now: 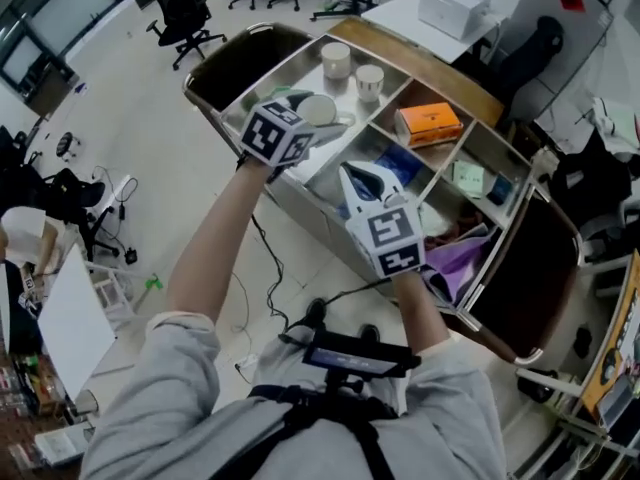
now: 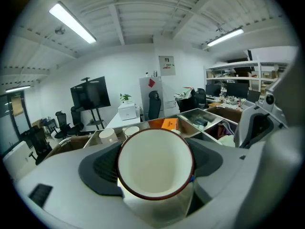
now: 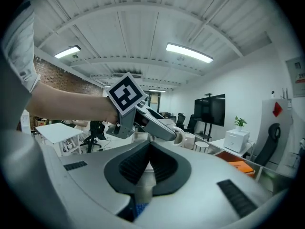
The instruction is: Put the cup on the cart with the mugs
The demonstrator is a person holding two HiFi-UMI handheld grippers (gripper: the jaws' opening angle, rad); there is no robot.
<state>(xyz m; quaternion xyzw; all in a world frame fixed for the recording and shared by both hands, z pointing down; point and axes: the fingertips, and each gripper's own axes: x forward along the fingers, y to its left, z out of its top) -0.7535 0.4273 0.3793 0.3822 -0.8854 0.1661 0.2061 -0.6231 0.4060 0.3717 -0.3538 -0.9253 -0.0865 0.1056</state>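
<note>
Left gripper (image 1: 300, 118) pinches white red-rimmed enamel cup (image 2: 155, 161); right gripper (image 3: 150, 168) jaws pressed together, empty. I risk toppling two white mugs (image 1: 336, 60) in steel cart (image 1: 300, 200) if set-down crowds them.

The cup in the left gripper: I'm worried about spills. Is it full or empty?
Empty. The left gripper view looks straight into the cup and shows only its bare white inside, with no liquid or contents.

Black swivel chairs (image 1: 186, 16) stand on a pale floor (image 1: 150, 118) under ceiling strip lights (image 2: 72, 22).
</note>
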